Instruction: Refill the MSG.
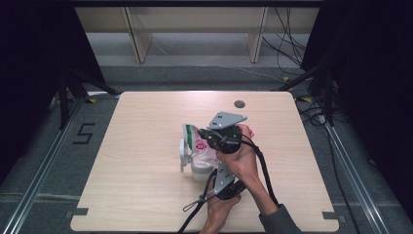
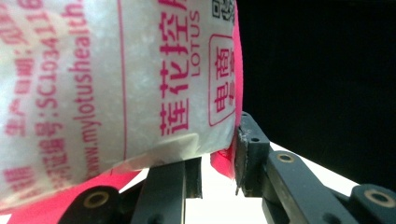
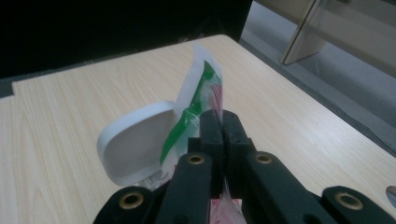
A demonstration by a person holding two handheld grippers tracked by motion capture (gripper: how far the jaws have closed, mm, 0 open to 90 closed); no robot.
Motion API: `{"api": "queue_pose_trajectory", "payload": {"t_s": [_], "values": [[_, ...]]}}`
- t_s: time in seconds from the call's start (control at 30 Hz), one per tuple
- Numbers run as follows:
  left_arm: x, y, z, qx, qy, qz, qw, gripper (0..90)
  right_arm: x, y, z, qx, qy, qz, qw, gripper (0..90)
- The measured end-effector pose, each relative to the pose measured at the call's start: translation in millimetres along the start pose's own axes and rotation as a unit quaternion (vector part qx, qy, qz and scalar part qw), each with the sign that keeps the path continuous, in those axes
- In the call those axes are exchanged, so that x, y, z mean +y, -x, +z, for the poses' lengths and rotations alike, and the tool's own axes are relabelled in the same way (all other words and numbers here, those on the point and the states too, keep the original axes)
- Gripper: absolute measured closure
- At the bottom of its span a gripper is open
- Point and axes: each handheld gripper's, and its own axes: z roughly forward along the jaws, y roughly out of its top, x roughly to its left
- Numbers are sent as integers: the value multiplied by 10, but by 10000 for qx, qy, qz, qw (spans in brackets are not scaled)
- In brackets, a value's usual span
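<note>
A clear plastic bag (image 1: 200, 142) of white powder, printed in pink and green, is held upright at mid-table over a white round container (image 1: 199, 172) whose hinged lid (image 1: 183, 155) stands open to the left. My right gripper (image 1: 201, 132) comes in from the right and is shut on the bag's top edge (image 3: 201, 88); the open lid (image 3: 135, 144) lies just beyond it. My left gripper (image 1: 213, 168) reaches up from the near edge, its jaws closed on the bag's lower corner (image 2: 116, 84), where a pink seam is pinched. Hands hide part of the container.
The wooden table (image 1: 146, 195) has a round cable hole (image 1: 239, 104) near its far edge. Black cables trail from both grippers toward the near edge. Dark curtains flank the table, and a "5" mark (image 1: 84, 133) is on the floor at left.
</note>
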Motion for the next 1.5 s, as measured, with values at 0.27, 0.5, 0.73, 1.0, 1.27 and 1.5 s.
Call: {"api": "queue_pose_trajectory", "payload": {"t_s": [0.27,0.5,0.73,1.0,1.27,1.5], "values": [[1,-10,2,-1,3,-64,10000,748,-1,7,14,-54,84,-6,9999,900],[8,-20,-6,32,-7,-73,10000,748,19,-9,35,-2,4,-71,10000,900],[-6,-12,2,11,36,-75,10000,748,9,-12,46,-12,-37,-67,10000,900],[-1,-22,-10,8,30,-70,10000,748,16,-19,19,-55,35,23,10000,900],[-3,-21,-15,35,25,-66,10000,748,14,-5,24,5,67,-23,10000,900],[-3,34,26,-34,340,-422,9985,748,12,-6,20,7,62,-13,10000,900]]}}
